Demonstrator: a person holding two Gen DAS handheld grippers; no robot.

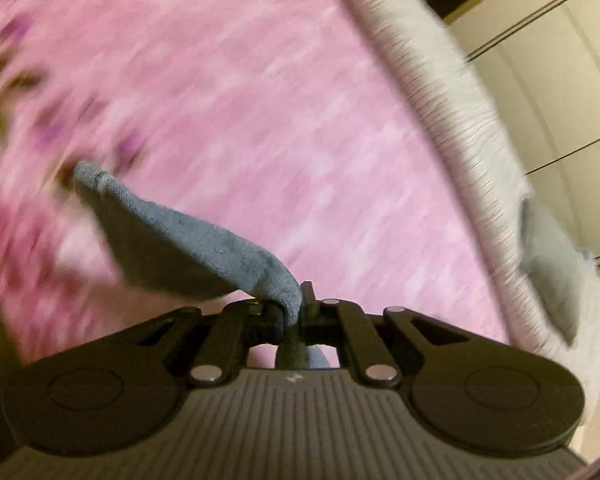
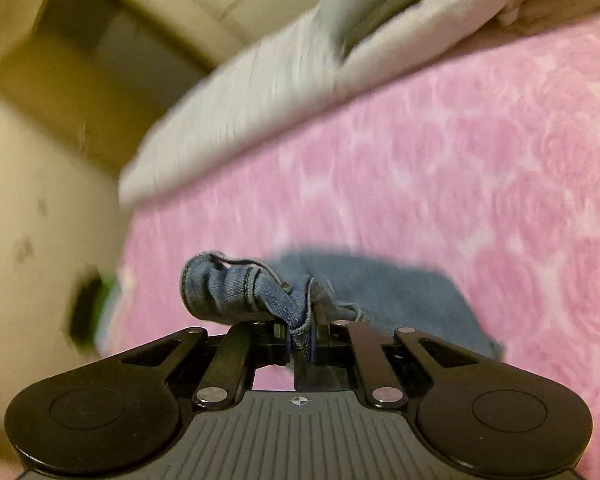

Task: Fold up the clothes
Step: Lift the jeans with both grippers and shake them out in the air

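Observation:
A blue denim garment (image 1: 188, 236) hangs above a pink patterned bedspread (image 1: 260, 100). My left gripper (image 1: 294, 308) is shut on a bunched edge of the denim, which trails away to the upper left. In the right wrist view my right gripper (image 2: 302, 330) is shut on a thick hemmed fold of the same denim garment (image 2: 236, 290). More of the cloth spreads to the right over the pink bedspread (image 2: 460, 160). Both views are blurred by motion.
A grey-white blanket (image 1: 452, 120) lies along the bed's far side, with a pale pillow (image 1: 552, 256) on it. The same blanket (image 2: 240, 112) and white pillows (image 2: 420, 20) show in the right wrist view. Cream cupboard doors (image 1: 548, 60) stand behind. A dark and green object (image 2: 90, 308) sits left.

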